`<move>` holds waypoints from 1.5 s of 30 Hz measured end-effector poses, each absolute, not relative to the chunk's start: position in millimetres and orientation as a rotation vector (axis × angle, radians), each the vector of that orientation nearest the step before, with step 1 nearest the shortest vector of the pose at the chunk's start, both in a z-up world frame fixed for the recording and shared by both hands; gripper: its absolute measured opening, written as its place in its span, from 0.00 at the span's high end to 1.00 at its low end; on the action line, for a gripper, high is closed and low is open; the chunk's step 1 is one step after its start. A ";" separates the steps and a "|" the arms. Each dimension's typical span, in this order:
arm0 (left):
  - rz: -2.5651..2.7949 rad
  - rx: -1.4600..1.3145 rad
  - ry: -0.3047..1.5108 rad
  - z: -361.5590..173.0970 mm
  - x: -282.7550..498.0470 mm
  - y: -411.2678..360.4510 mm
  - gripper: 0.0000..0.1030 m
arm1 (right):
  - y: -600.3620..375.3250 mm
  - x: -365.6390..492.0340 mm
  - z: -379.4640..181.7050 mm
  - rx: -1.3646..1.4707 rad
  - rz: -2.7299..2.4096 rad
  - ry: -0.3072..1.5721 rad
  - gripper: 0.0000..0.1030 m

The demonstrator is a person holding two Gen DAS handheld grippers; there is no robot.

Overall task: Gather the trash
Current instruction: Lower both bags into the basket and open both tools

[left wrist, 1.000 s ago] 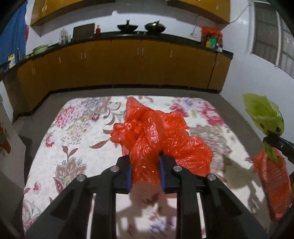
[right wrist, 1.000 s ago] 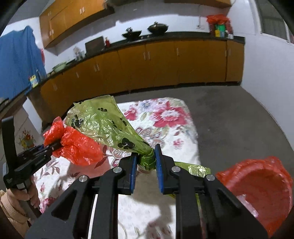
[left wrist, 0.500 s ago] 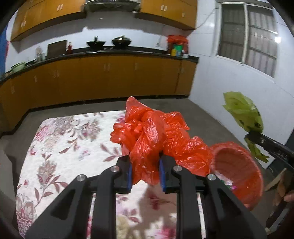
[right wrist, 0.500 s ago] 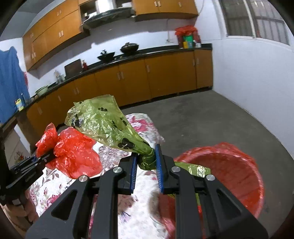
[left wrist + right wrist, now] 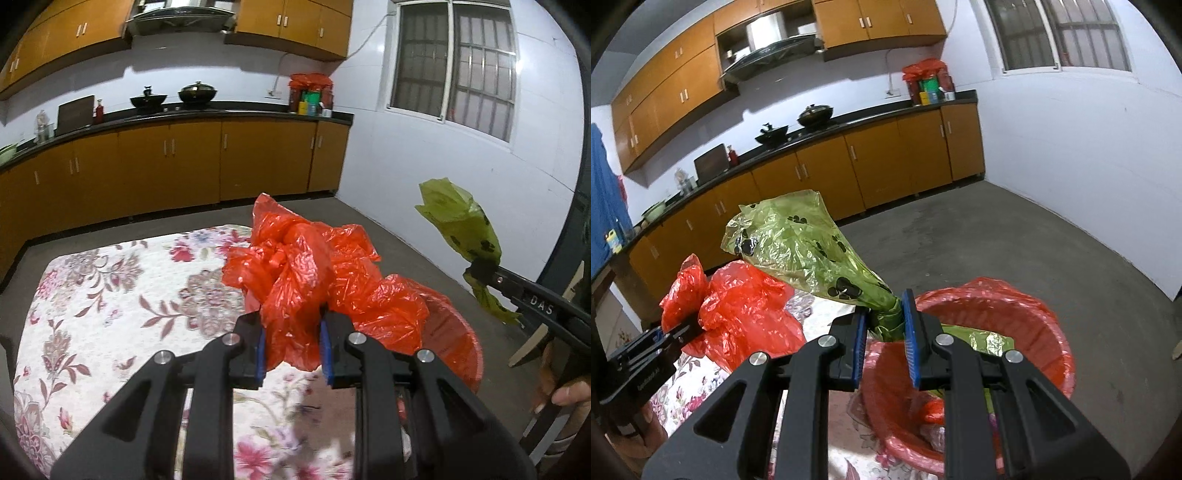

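Observation:
My left gripper (image 5: 291, 332) is shut on a crumpled red plastic bag (image 5: 317, 273), held in the air above the right edge of the floral-covered table (image 5: 110, 295). My right gripper (image 5: 884, 319) is shut on the twisted neck of a green plastic bag (image 5: 798, 240) with black paw prints, right over a bin lined with a red bag (image 5: 1015, 317). In the left wrist view the green bag (image 5: 461, 225) hangs off to the right and the bin's rim (image 5: 458, 343) shows behind the red bag. In the right wrist view the red bag (image 5: 738, 306) and left gripper (image 5: 687, 326) sit at the left.
The bin holds some trash (image 5: 982, 339). Orange kitchen cabinets (image 5: 184, 166) under a black counter with pans (image 5: 195, 92) line the far wall. Bare grey floor (image 5: 1034, 240) lies beyond the bin. A person's hand (image 5: 569, 395) grips the right tool.
Both grippers have swung to the right and up with their bags, from over the table to the bin. The bin has come into view below the right gripper. Neither grip has changed.

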State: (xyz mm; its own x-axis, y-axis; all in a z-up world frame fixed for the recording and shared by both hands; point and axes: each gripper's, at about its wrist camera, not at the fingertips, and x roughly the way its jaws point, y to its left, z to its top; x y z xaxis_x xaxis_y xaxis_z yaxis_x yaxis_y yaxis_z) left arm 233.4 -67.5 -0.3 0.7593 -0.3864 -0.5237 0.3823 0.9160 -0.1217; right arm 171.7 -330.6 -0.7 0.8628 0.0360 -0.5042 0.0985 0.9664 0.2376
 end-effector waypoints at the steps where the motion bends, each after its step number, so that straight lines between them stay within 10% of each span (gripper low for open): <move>1: -0.427 -0.006 0.573 -0.2 232.4 -72.6 0.78 | -332.8 170.5 -0.7 0.267 -0.038 0.530 0.81; 25: -0.569 0.054 0.670 -43.5 236.9 -171.5 0.77 | -406.7 170.1 -35.0 0.491 -0.126 0.599 0.80; 45: -0.628 0.067 0.746 -73.8 239.9 -197.1 0.47 | -430.5 146.6 -31.3 0.521 -0.196 0.578 0.51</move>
